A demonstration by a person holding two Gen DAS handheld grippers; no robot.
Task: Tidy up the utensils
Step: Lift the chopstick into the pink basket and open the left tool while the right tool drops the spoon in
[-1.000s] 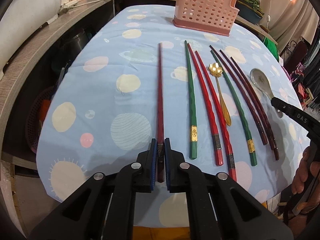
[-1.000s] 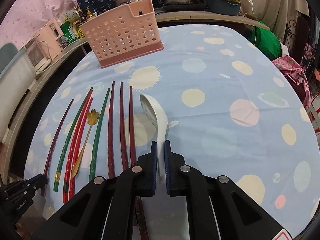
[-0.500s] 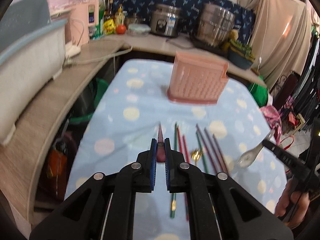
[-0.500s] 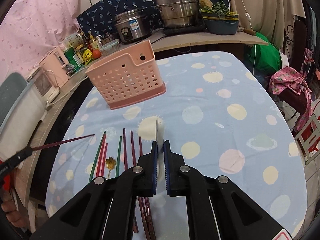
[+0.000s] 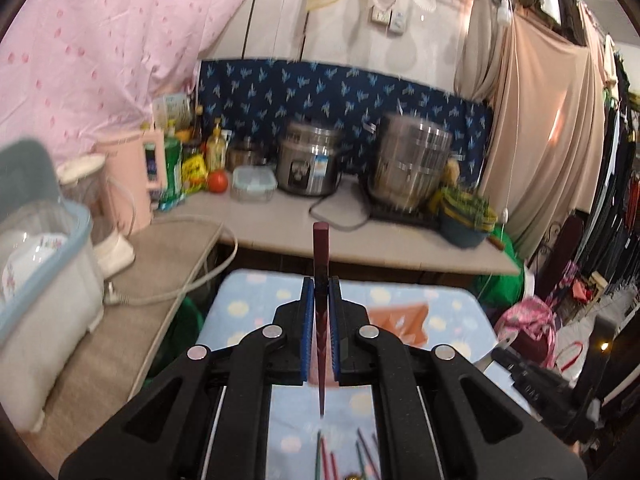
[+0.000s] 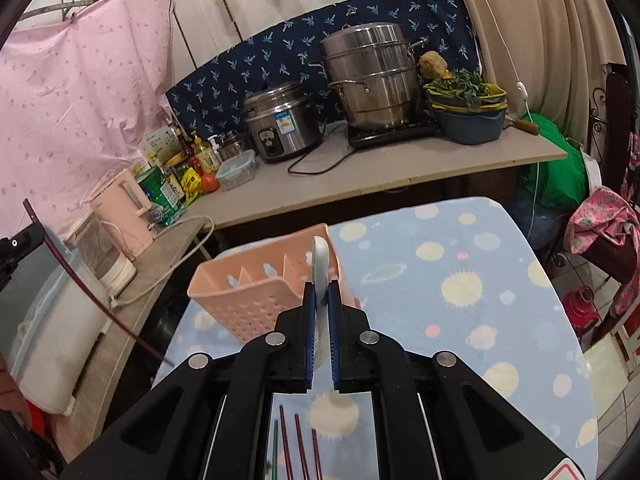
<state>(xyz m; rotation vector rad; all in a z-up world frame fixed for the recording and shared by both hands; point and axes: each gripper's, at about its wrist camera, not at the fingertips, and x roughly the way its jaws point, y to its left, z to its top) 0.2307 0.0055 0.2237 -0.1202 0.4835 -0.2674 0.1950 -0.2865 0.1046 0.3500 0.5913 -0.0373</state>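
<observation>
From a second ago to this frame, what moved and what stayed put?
Both utensils left the table. The left gripper has raised the dark red chopstick until it stands nearly upright; the right gripper has lifted the white spoon up in front of the pink basket. Neither grip changed: both fingers stay shut. The remaining chopsticks still lie on the tablecloth, and the basket has not moved.

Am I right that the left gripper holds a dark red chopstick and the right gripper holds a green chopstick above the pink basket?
Not quite. The right gripper is shut on a white spoon, not a green chopstick; the right wrist view shows it in front of the pink basket. The left gripper does hold the dark red chopstick.
</observation>
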